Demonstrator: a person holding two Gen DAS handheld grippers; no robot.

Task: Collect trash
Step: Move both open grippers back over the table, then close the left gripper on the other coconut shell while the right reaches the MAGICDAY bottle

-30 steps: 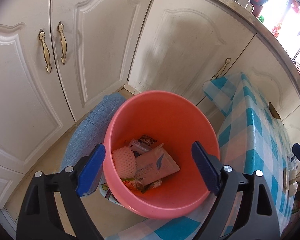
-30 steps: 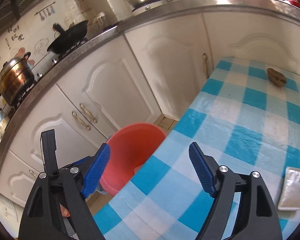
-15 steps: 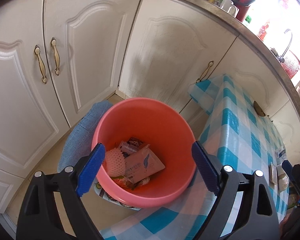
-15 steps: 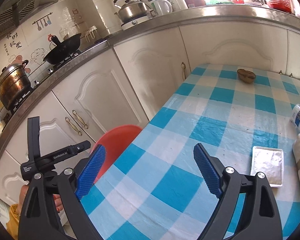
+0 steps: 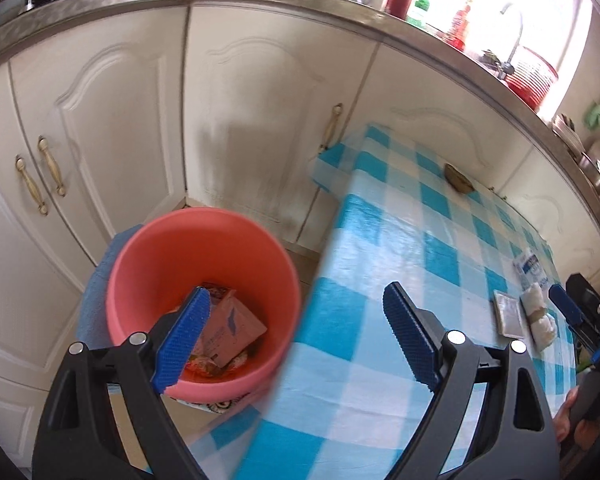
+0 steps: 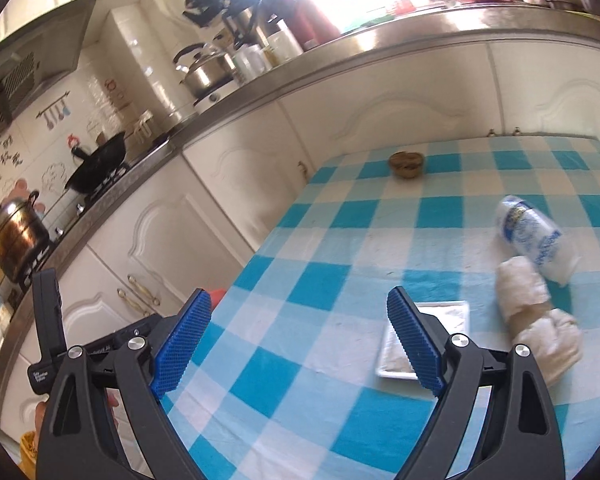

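Note:
A pink bucket (image 5: 148, 248) stands on the floor beside the table and holds wrappers and a tissue pack (image 5: 236, 324). My left gripper (image 5: 296, 340) is open and empty, above the bucket's right rim and the table edge. My right gripper (image 6: 300, 344) is open and empty over the checked tablecloth (image 6: 340, 248). On the table lie a flat white packet (image 6: 432, 320), crumpled white tissue (image 6: 536, 312), a plastic wrapper with blue print (image 6: 532, 236) and a brown shell-like scrap (image 6: 406, 163). The same items show at the right of the left wrist view, among them the white packet (image 5: 508, 312).
White cabinet doors (image 5: 100, 128) run behind the bucket and table. A blue mat (image 5: 96, 280) lies under the bucket. The counter carries a wok (image 6: 100, 160), pots (image 6: 14, 236) and a kettle (image 6: 204, 68). The left gripper's body (image 6: 48, 328) shows at the lower left of the right wrist view.
Both grippers have swung right, away from the bucket and toward the table. The table's trash items have come into the right wrist view. Both stay open.

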